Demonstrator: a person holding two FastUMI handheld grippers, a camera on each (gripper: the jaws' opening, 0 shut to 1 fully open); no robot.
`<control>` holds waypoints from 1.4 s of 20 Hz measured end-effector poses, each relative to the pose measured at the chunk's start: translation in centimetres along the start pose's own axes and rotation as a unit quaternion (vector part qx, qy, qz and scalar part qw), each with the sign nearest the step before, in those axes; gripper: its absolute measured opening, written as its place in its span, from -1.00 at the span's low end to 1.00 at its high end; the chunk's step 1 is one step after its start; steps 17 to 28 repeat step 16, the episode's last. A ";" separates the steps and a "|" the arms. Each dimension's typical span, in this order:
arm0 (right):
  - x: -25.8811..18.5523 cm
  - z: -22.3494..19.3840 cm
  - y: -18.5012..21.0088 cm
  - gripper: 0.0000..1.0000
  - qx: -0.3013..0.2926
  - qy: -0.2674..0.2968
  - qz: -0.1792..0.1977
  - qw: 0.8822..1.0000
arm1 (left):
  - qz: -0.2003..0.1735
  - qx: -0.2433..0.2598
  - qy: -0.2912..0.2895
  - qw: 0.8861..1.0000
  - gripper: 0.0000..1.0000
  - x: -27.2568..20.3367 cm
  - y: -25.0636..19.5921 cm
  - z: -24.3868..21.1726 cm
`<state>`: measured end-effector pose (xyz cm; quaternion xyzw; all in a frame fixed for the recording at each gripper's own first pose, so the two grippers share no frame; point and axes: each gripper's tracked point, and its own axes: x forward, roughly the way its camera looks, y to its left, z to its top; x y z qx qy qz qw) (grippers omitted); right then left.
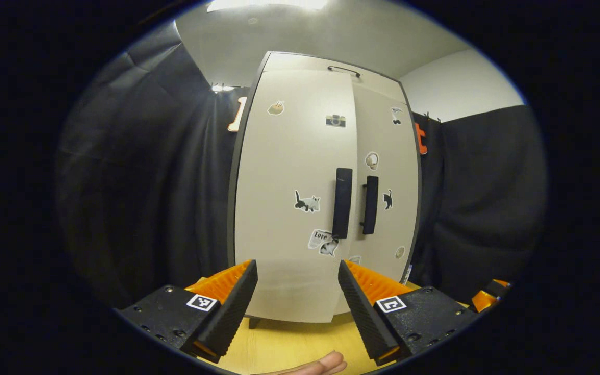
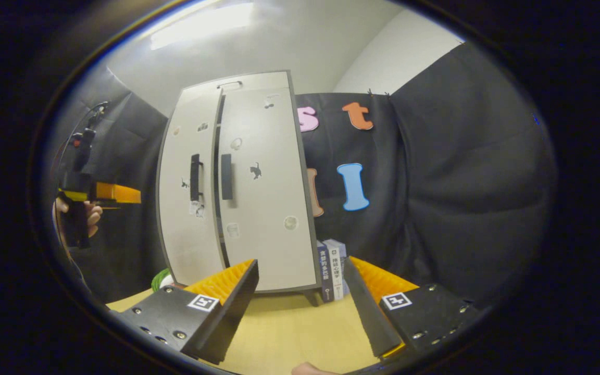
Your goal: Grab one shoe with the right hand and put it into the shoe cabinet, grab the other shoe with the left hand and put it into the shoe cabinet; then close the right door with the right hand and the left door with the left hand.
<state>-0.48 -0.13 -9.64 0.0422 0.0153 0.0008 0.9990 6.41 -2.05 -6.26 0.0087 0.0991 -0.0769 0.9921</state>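
Both doors of the shoe cabinet (image 1: 326, 187) are looking nearly shut; left door (image 1: 292, 198) is sitting slightly proud of right door (image 2: 261, 192) at the seam. Shoes aren't visible, presumably inside. Left gripper (image 1: 297, 297) and right gripper (image 2: 300, 299) are hovering over the tabletop (image 2: 289, 333), jaws released, empty. Risk: the left door is springing back ajar if not pressed flush.

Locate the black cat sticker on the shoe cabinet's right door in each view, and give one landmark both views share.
Left gripper view: the small black cat sticker sits right of centre, just right of the right door's black handle.
Right gripper view: the same sticker sits left of centre, right of the right door's handle.
Shared landmark: the two black vertical handles side by side where the pale doors meet.
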 end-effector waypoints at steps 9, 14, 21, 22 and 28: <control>-1.4 1.5 3.4 0.95 -0.026 0.009 0.016 0.999 | 0.015 -0.013 0.010 1.000 0.92 -8.0 -1.9 -5.6; -1.8 3.1 3.9 0.96 -0.032 -0.002 0.018 0.999 | 0.022 0.006 -0.020 1.000 0.93 -9.9 -2.4 -3.8; -1.7 3.0 3.3 0.96 -0.036 -0.001 0.015 0.999 | 0.013 -0.001 -0.037 0.999 0.87 -10.2 -3.2 -3.0; -1.7 3.0 3.3 0.96 -0.036 -0.001 0.015 0.999 | 0.013 -0.001 -0.037 0.999 0.87 -10.2 -3.2 -3.0; -1.7 3.0 3.3 0.96 -0.036 -0.001 0.015 0.999 | 0.013 -0.001 -0.037 0.999 0.87 -10.2 -3.2 -3.0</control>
